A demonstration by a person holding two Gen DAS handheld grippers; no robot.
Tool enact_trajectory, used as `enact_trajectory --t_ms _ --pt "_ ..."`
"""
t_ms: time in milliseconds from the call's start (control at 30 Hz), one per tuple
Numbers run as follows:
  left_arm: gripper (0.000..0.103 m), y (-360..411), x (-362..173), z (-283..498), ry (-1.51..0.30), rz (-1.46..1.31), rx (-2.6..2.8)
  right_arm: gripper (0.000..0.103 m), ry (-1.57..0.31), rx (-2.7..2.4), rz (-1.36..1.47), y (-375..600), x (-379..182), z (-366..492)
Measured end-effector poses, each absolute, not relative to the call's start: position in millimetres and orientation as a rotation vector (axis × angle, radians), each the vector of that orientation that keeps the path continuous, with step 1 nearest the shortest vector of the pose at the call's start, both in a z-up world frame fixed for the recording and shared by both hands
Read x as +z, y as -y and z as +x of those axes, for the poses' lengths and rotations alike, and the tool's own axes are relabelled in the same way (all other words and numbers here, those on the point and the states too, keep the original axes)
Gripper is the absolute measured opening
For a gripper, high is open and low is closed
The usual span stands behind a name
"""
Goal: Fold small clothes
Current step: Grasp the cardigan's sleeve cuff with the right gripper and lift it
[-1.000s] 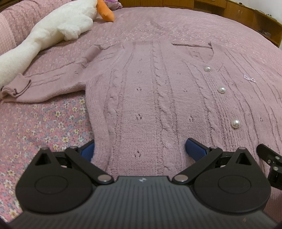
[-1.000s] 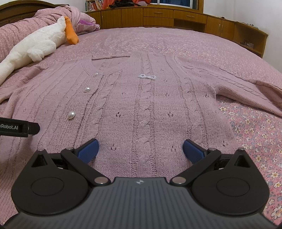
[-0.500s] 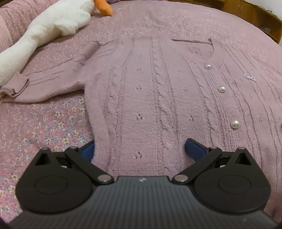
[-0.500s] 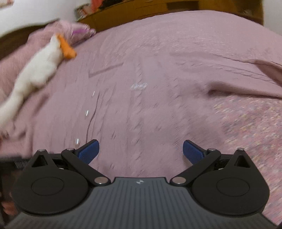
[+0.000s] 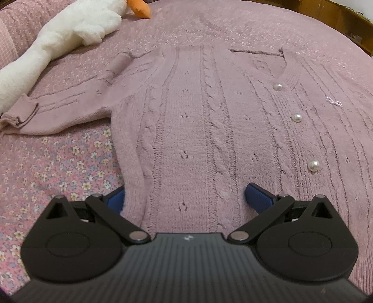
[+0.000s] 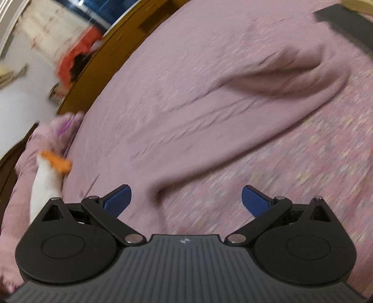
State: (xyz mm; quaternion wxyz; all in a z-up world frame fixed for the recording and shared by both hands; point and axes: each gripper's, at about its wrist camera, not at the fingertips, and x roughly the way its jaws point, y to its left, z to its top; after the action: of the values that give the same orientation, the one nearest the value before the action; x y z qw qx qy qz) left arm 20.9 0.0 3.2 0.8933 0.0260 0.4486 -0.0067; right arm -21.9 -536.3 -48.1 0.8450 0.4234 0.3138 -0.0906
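Note:
A pink cable-knit cardigan [image 5: 209, 121] with pearl buttons [image 5: 297, 117] lies flat, front up, on the bed. Its left sleeve [image 5: 58, 111] stretches out to the left. My left gripper [image 5: 186, 198] is open and empty, low over the cardigan's lower left part, the left finger [image 5: 115, 199] partly hidden by the knit's side edge. My right gripper [image 6: 185, 199] is open and empty, tilted, over the cardigan's right sleeve [image 6: 268, 93] where it meets the body. The right wrist view is blurred by motion.
A white plush goose [image 5: 65, 39] with an orange beak [image 5: 139, 9] lies at the back left, also in the right wrist view [image 6: 46, 179]. The floral bedsheet [image 5: 58, 167] shows beside the cardigan. Wooden cabinets [image 6: 112, 53] line the far side of the bed.
My right gripper has swung to the right and rolled, from over the cardigan's front to over its right sleeve. My left gripper has barely moved, tipping slightly down. Both stayed open.

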Motion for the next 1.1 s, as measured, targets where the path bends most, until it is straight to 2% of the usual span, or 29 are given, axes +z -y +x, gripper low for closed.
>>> enact_trajectory --t_ms 100,433,500,600,633,667,767,1033,1100 --pt "0.103 1.9 2.8 20.3 -0.933 0.057 -0.006 0.103 -0.588 -0.195 1.018 567.0 -61.7 -20.5" --pt "0.103 2.3 2.5 21.9 -0.934 0.058 0.001 0.103 -0.392 -0.345 0.891 606.8 -81.3 1.4" --pt "0.103 2.1 2.4 21.5 -0.932 0.061 0.001 0.1 -0.362 -0.362 0.881 609.9 -85.9 5.7" --pt "0.103 2.4 2.1 19.8 -0.926 0.067 0.0 0.071 -0.35 -0.43 0.86 609.2 -82.4 11.0" --pt "0.103 2.2 2.0 19.3 -0.925 0.067 -0.001 0.043 -0.348 -0.442 0.862 611.3 -82.0 11.0" --pt "0.103 2.0 2.0 19.1 -0.925 0.069 -0.004 0.022 -0.351 -0.442 0.874 614.4 -83.8 10.9" --pt "0.103 1.3 4.9 20.3 -0.933 0.073 -0.013 0.014 -0.341 -0.449 0.873 617.2 -80.3 9.0" --pt "0.102 -3.6 26.1 26.5 -0.88 0.102 -0.038 0.013 -0.313 -0.32 0.668 576.7 -21.1 25.8" --pt "0.102 -6.2 32.7 27.7 -0.864 0.096 -0.037 0.01 -0.312 -0.283 0.622 559.5 -6.8 32.4"
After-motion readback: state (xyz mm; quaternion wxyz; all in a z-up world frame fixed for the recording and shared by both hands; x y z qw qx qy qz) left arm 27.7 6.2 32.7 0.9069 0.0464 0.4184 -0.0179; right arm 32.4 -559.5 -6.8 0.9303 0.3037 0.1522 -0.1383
